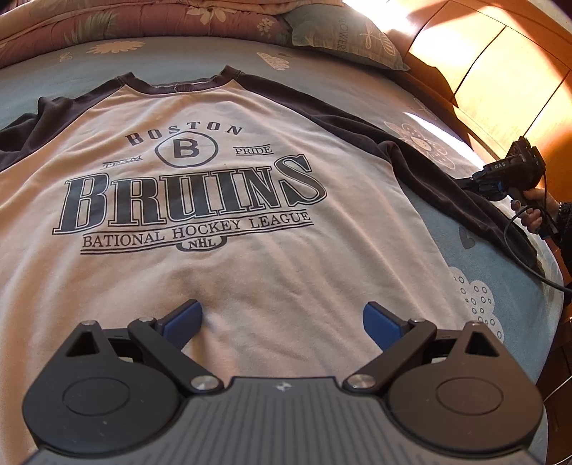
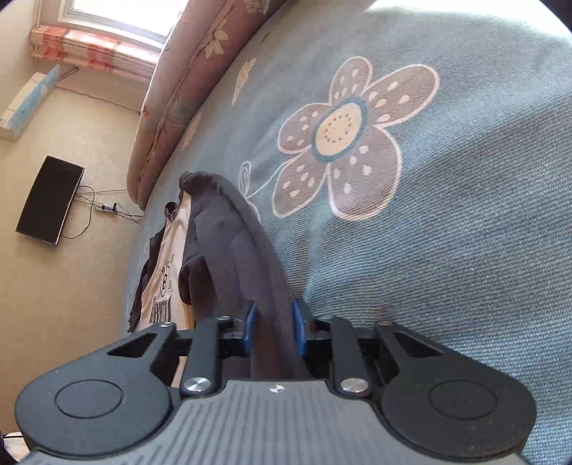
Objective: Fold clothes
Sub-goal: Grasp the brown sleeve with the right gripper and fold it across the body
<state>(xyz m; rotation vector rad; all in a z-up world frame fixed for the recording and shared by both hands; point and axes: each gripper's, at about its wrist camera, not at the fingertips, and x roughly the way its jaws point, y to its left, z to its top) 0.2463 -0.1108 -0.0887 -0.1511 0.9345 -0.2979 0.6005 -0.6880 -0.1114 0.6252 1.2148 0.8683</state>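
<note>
Sweatshirt (image 1: 200,200) flat, print up, on blue flowered bedsheet (image 1: 500,286). Its dark right sleeve (image 2: 228,250) trails off the body onto the sheet. Right gripper (image 2: 274,329) clamped on that sleeve's end, cloth between the blue pads. Left gripper (image 1: 282,322) wide apart, holding nothing, over the sweatshirt's lower hem area. Pillow (image 1: 343,35) beyond the collar.

Home bedroom. Bed (image 1: 447,229) with blue floral-print sheet fills both views. Pink floral quilt (image 1: 107,18) bunched along far edge, green patterned pillow (image 1: 343,35) beside it. Orange wooden headboard panels (image 1: 500,71) at bed end, sunlit. Right wrist view: beige floor (image 2: 71,268), window (image 2: 118,10) with pink checked curtain (image 2: 89,50), black flat screen (image 2: 50,200) lying on floor, power strip (image 2: 105,207) with cables near it.
</note>
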